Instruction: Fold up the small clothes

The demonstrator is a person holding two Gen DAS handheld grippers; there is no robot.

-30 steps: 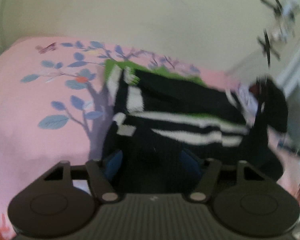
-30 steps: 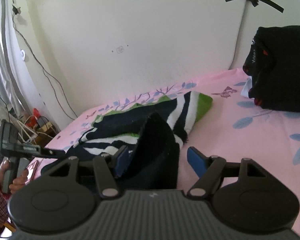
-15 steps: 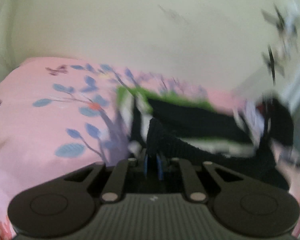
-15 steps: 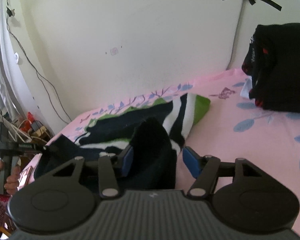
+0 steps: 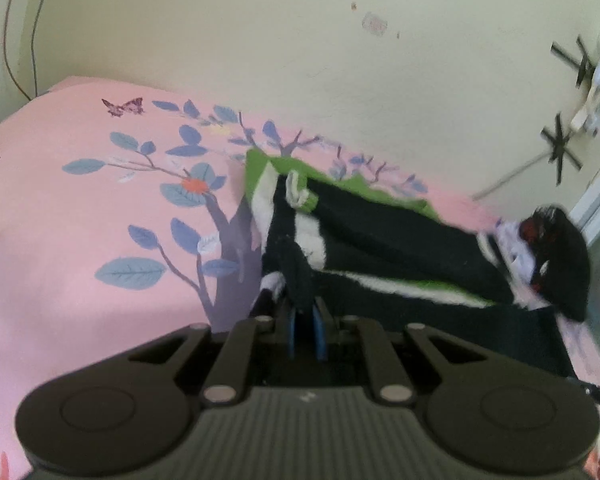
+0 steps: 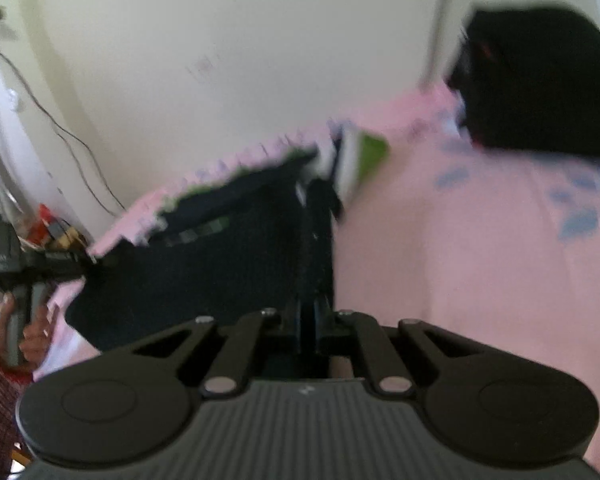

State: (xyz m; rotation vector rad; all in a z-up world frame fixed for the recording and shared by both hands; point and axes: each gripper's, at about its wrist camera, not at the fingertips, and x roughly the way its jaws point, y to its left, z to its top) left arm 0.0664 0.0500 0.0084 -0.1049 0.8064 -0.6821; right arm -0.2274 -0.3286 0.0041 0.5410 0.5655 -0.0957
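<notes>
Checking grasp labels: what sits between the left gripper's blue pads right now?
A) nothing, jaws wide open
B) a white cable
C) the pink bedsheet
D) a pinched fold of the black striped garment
D: in the left wrist view the left gripper has its blue pads drawn close on a black fold of the striped sweater.

Cream wall (image 5: 300,60) behind pink floral bedsheet (image 5: 80,240)

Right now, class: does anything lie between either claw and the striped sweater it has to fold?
Nothing visible does. The left claw is shut on a dark fold of the sweater, and the right claw is shut on its dark edge. The black pile sits apart, farther along the pink sheet.
</notes>
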